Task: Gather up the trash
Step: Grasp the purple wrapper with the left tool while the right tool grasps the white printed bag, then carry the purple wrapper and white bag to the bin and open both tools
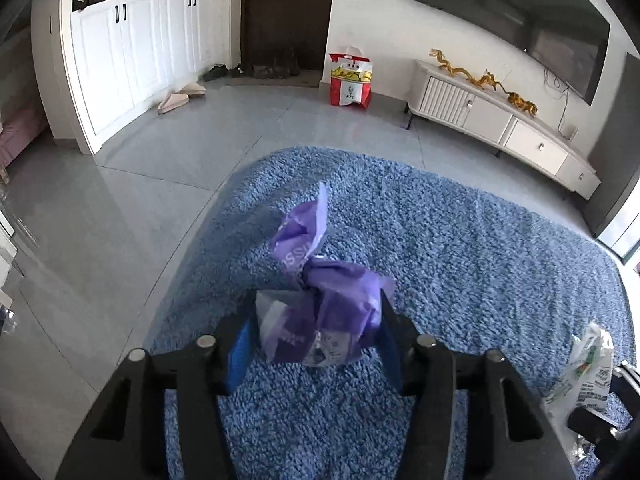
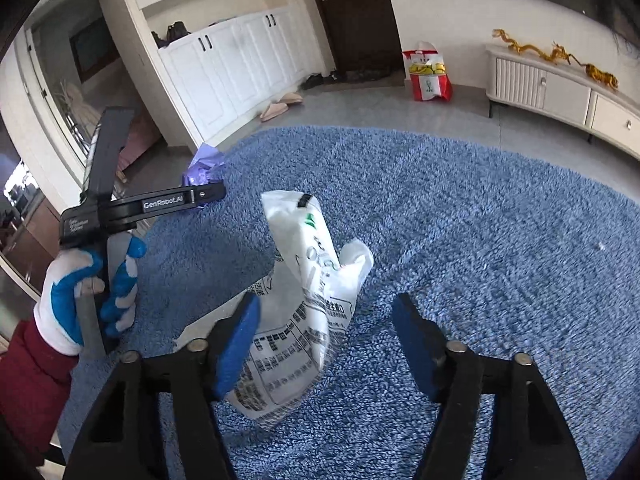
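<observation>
- Trash lies within reach in a living room: a crumpled purple wrapper (image 1: 320, 300) and a white printed food bag (image 2: 304, 312), both above a shaggy blue rug (image 1: 460, 248) that spreads over most of the grey tiled floor (image 1: 120, 200).
- Behind the rug, a dark wall-mounted television (image 1: 520, 12) hangs over a long white TV cabinet (image 1: 500, 124), which carries a golden dragon ornament (image 1: 484, 78).
- White shoe cupboards (image 1: 132, 56) with black handles stand beside the dark entrance door (image 1: 288, 12); a pair of pink slippers (image 1: 180, 96) sits on the tiles at their foot.
- A red-and-white KFC paper bag (image 1: 351, 78) stands upright against the wall between the door and the TV cabinet.
- The left gripper (image 1: 316, 336) is clenched on the purple wrapper, its blue-padded fingers (image 1: 240, 356) pressing it from both sides; the wrapper's twisted top sticks up past the tips. Seen from the right wrist camera, the wrapper shows at the tool's far end.
- The right gripper (image 2: 328, 344) stands released, its jaws wide apart. The white bag lies against the left blue pad (image 2: 236, 348), well apart from the right one, so nothing pinches it.
- The person's left hand (image 2: 88, 296), in a blue-and-white glove with a dark red sleeve, grips the left tool's handle.
</observation>
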`<state>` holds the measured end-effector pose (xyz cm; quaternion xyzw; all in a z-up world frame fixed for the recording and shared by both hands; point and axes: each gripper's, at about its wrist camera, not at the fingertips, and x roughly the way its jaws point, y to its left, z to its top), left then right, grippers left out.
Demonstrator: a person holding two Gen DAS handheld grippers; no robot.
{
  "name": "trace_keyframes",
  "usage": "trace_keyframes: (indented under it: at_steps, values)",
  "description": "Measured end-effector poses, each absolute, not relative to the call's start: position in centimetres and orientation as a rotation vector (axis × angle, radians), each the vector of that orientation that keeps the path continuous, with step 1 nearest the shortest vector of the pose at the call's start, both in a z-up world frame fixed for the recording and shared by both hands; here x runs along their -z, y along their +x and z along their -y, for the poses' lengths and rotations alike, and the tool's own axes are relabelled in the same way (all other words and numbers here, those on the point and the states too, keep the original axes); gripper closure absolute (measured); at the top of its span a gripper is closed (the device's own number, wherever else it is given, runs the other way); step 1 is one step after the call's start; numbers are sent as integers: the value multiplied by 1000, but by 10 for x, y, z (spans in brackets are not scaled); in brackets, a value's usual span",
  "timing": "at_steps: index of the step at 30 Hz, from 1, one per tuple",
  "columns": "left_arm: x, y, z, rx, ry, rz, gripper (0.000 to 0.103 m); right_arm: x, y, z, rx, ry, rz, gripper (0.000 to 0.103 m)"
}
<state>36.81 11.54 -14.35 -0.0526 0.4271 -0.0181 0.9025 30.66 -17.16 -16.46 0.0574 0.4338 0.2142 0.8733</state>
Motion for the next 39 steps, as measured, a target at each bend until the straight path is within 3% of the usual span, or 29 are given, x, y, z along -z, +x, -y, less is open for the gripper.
trace_keyframes:
  at_steps: [4,10,30,39]
  values:
    - [141,358,-117,36,-123,-862,56,168,308,170,-458,149,-903,65]
    - [129,325,-123,76,-167,-836,57,164,297,170,-464,146,-886,76]
    - [71,133,-89,35,-14,-721,57,97,174,193,-455,14,-762,77]
    - [49,82,-64,8,74,-657,57,69,121,241,-375,44,-696,77]
